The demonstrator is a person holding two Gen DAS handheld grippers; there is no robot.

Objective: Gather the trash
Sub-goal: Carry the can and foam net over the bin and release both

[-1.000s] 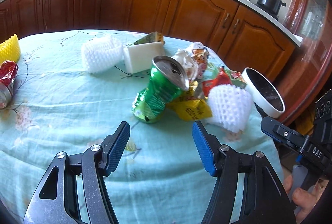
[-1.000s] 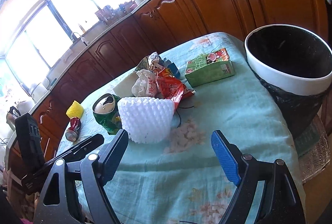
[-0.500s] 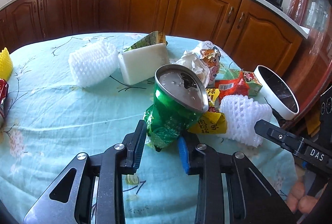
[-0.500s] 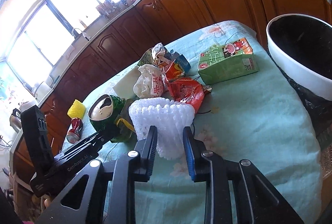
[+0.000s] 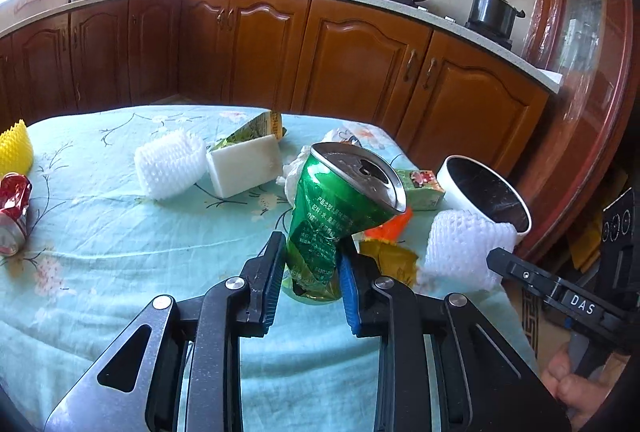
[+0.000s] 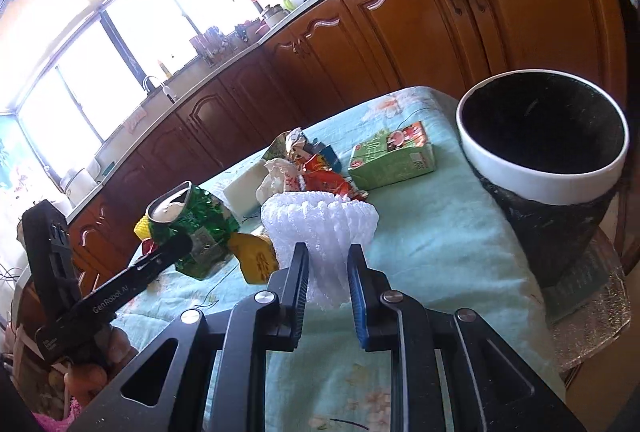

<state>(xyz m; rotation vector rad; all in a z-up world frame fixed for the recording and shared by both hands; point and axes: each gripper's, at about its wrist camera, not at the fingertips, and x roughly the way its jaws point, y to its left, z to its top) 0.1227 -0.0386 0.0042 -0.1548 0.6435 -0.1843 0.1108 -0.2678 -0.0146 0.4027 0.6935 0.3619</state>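
My left gripper (image 5: 312, 276) is shut on a crushed green can (image 5: 340, 208) and holds it tilted above the table. The can also shows in the right wrist view (image 6: 192, 224). My right gripper (image 6: 328, 284) is shut on a white foam net (image 6: 320, 228), squeezed between the jaws; the net also shows in the left wrist view (image 5: 464, 248). A trash bin (image 6: 548, 184) with a white rim and black liner stands at the table's right edge, also visible in the left wrist view (image 5: 452, 172).
On the teal tablecloth (image 5: 120, 240) lie a second white foam net (image 5: 168, 164), a white block (image 5: 244, 164), a green carton (image 6: 392, 160), crumpled wrappers (image 6: 316, 176), a yellow wrapper (image 5: 388, 260), a red can (image 5: 12, 208) and a yellow foam net (image 5: 16, 152). Wooden cabinets (image 5: 360, 64) stand behind.
Both grippers closed from open: the left on the green can, the right on the white foam net. Both objects have since been lifted a little off the cloth.
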